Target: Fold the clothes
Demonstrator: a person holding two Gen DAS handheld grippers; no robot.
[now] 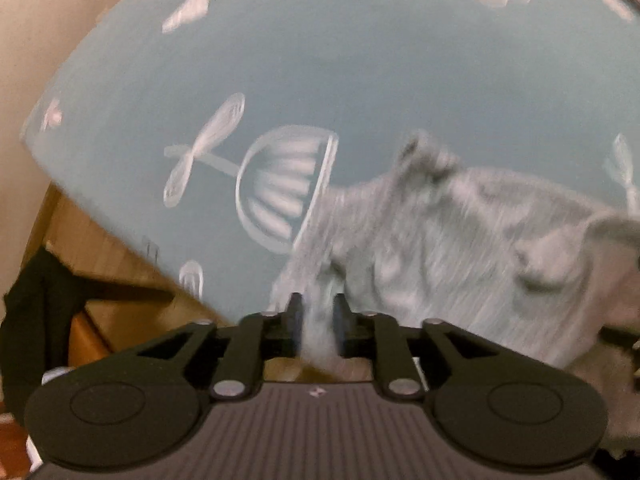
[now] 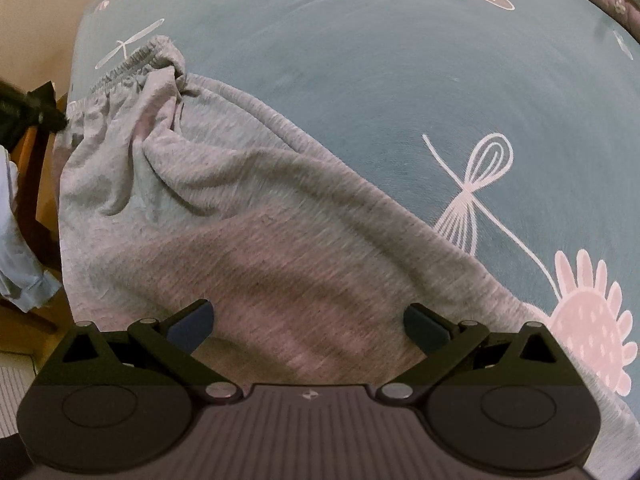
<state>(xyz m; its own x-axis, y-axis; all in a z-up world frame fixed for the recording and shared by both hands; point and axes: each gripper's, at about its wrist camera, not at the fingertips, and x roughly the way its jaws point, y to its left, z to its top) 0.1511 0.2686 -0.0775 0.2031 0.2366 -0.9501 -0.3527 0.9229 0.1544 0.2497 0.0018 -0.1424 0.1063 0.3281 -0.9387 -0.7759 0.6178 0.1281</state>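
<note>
Each camera sits behind its own gripper, looking steeply down, close over the bed. Both views share the grey garment and the blue printed bedsheet.

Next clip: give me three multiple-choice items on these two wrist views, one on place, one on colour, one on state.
1. Where do the trousers lie?
A on the bedsheet
B on a chair
C on the floor

2. What colour are the trousers?
A black
B grey
C red

3. How does the right tool stand?
A clamped on cloth
B open above the trousers
C out of view

Key: 1 A, patterned blue sheet surrounds them; 2 B, grey knit; 3 B, fingers wide apart, nothing between them.
</note>
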